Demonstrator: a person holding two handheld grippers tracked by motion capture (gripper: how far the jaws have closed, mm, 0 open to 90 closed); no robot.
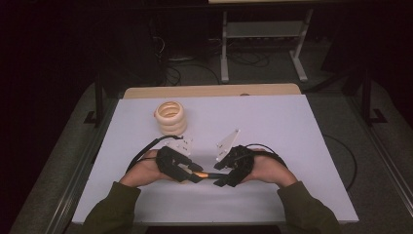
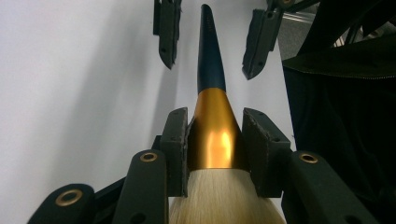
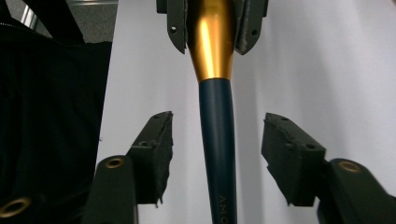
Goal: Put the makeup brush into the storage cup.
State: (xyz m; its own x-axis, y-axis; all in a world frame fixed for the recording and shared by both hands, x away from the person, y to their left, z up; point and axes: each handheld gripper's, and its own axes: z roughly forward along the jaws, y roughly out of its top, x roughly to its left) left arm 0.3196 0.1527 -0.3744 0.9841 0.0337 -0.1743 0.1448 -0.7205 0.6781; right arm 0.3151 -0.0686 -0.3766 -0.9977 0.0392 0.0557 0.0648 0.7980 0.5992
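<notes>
Makeup brush [image 2: 212, 116] with a gold ferrule, dark blue handle and pale bristles is being held level just above the white bench [image 1: 272, 126], near its front edge, between the person's two hands. In the high view the brush [image 1: 207, 173] is showing as a short gold and dark bar spanning the gap between the two grippers.

The left gripper [image 2: 215, 140] is pinching the brush on its gold ferrule, one pad pressing on each side, with the bristles fanning back toward the camera. In the high view this gripper [image 1: 195, 171] is sitting in the person's left hand [image 1: 146, 168], its tip pointing toward the other hand.

The right gripper [image 3: 217, 149] is standing spread, its two pads lying on either side of the blue handle [image 3: 217, 154] with a clear gap on both sides, so neither pad is touching it. The handle is running straight between them. In the high view the right gripper [image 1: 225, 174] is facing the left one, held in the right hand [image 1: 265, 168].

A stack of cream-coloured rings [image 1: 170, 117] is standing on the bench farther back and to the left, well apart from the hands. Olive green sleeves [image 1: 114, 209] are covering both forearms. Black cables [image 1: 146, 146] are trailing from the grippers across the bench.
</notes>
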